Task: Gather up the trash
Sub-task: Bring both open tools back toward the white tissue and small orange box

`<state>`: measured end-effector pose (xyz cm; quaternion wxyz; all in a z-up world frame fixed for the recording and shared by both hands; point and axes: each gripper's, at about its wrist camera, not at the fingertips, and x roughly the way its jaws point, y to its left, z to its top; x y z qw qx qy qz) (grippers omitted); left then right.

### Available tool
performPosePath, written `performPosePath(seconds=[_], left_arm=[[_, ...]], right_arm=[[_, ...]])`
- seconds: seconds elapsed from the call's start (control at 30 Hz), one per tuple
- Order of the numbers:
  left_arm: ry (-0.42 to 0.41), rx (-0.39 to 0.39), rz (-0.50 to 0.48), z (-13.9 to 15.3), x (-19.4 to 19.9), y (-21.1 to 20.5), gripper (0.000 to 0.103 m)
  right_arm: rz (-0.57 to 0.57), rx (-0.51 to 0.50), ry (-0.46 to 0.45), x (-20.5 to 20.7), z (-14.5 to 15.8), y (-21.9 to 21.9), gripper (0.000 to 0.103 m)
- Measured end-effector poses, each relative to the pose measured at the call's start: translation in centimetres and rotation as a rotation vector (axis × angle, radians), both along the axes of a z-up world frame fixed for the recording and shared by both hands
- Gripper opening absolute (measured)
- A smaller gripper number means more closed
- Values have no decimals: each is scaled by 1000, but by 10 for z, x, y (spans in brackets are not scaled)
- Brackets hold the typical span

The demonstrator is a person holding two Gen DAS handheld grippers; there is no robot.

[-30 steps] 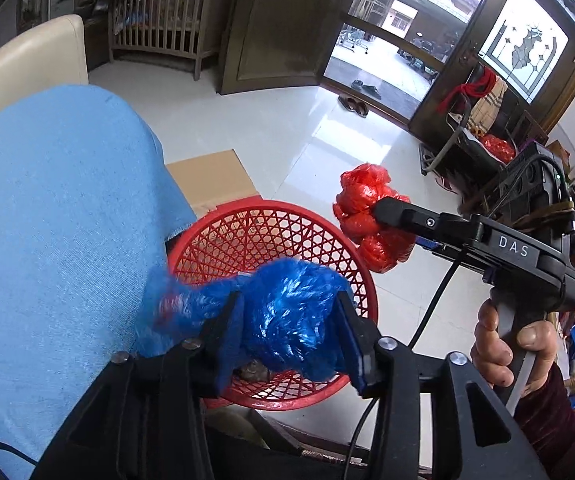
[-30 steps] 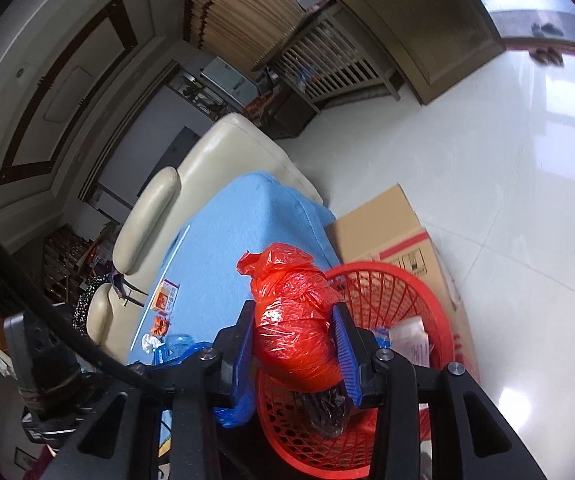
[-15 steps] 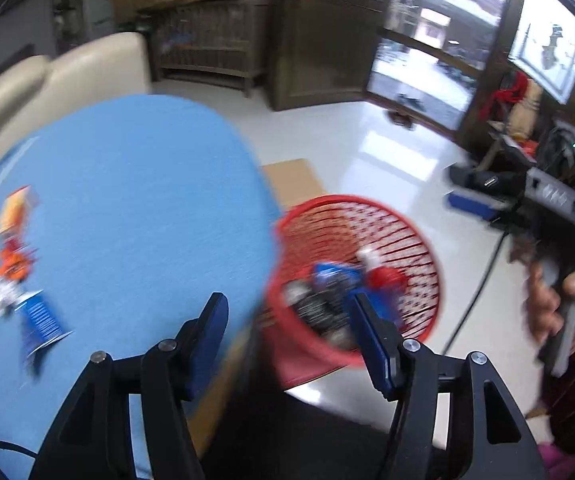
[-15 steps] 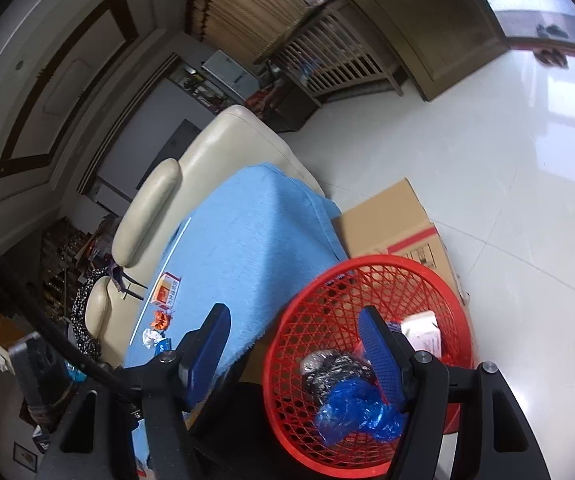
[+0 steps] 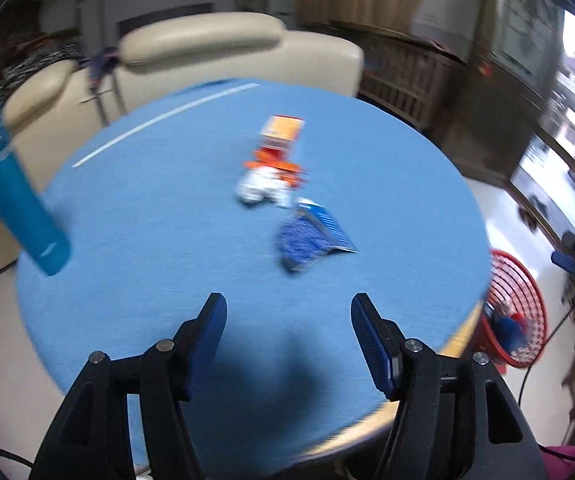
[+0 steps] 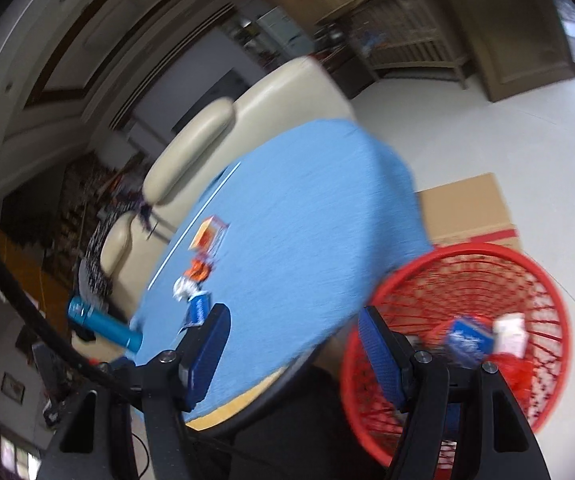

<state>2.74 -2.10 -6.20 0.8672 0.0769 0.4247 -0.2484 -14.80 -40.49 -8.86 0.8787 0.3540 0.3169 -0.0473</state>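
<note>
Grippers both empty. Left gripper (image 5: 287, 344) jaws apart, over near edge of table (image 5: 159, 240). Right gripper (image 6: 293, 354) jaws apart, between table edge and basket (image 6: 467, 252) on floor at right. Trash remaining: blue wrapper (image 5: 307, 236) mid-table, white-orange scraps (image 5: 271, 178) and box (image 5: 281, 132) farther. Risk: flat wrapper may slide under pads; bottle (image 5: 15, 196) at left edge could get knocked.

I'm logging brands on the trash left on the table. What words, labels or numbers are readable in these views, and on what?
None can be read.
Blue packet: print blurred.
Orange and white wrappers: blurred.
Teal bottle: small white mark, illegible.
Blue box in red basket: white lettering, blurred.
</note>
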Motion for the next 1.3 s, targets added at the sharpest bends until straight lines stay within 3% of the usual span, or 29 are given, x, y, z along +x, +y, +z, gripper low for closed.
performPosePath(seconds=[0.17, 0.33, 0.5, 0.63, 0.8, 0.9, 1.1, 1.3], left_arm=[[-2, -19, 52, -7, 12, 25, 66], [53, -34, 92, -32, 26, 41, 66], [72, -38, 134, -47, 36, 61, 66], [42, -9, 177, -49, 38, 81, 67], [-57, 13, 262, -30, 31, 110, 66], [-112, 49, 277, -22, 21, 123, 67], [-183, 212, 278, -24, 5, 150, 67], [-165, 233, 306, -28, -6, 178, 67]], right_arm=[[119, -14, 21, 51, 2, 45, 71], [229, -7, 73, 98, -11, 89, 71], [327, -59, 123, 141, -17, 130, 71], [375, -73, 122, 162, -14, 148, 71], [429, -130, 153, 191, -15, 175, 71], [434, -114, 153, 212, -8, 188, 71], [483, -125, 67, 253, 24, 241, 71], [574, -151, 33, 271, 33, 292, 71]])
